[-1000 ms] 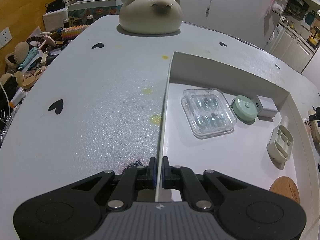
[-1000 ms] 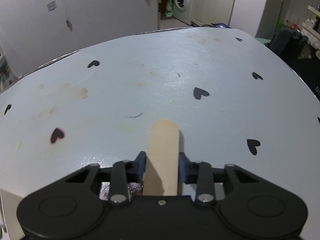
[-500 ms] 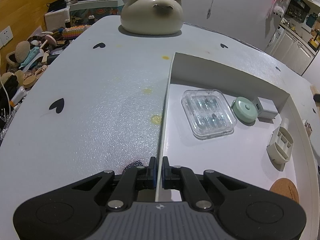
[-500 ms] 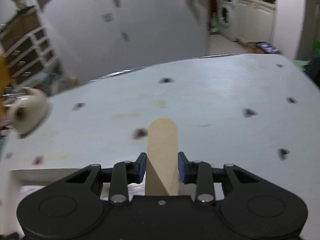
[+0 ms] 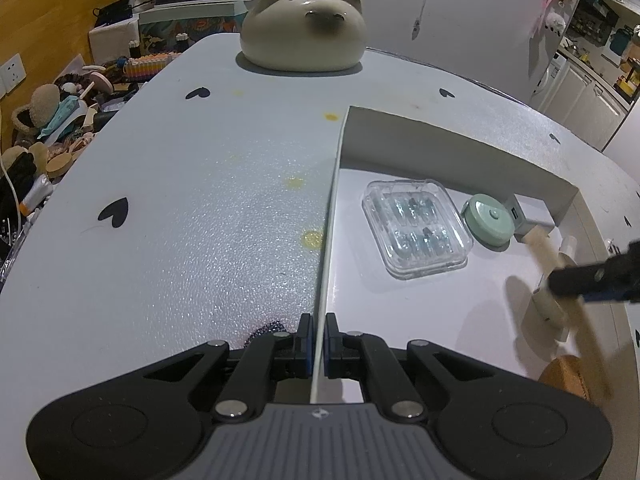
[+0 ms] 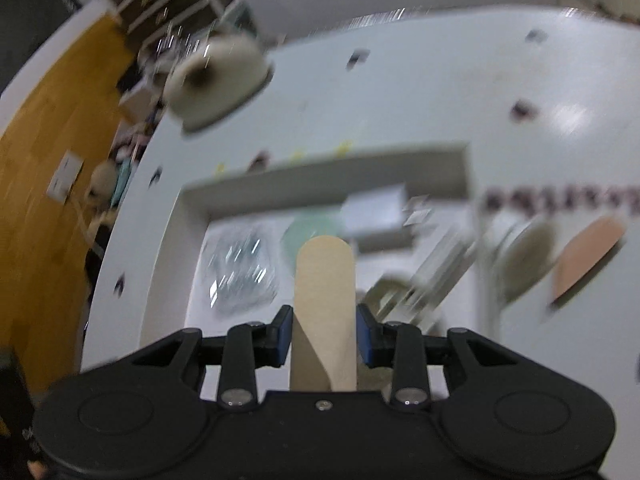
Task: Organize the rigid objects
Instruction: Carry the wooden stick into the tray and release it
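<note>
My left gripper is shut on the thin left wall of a shallow white box and holds it at the near end. My right gripper is shut on a flat wooden stick that juts forward over the box. In the left wrist view that stick and the right gripper's fingers come in from the right edge, above the box floor. Inside lie a clear plastic case, a round mint-green tin, a grey block, a cream holder and a cork coaster.
A cream cat-shaped pot stands at the far end of the pale table with black hearts. Clutter fills the floor to the left. In the blurred right wrist view a pink oval thing and a pale round one lie right of the box.
My right gripper has swung with the stick from bare tabletop to over the box and now shows in the left wrist view. The left gripper has kept still on the box wall.
</note>
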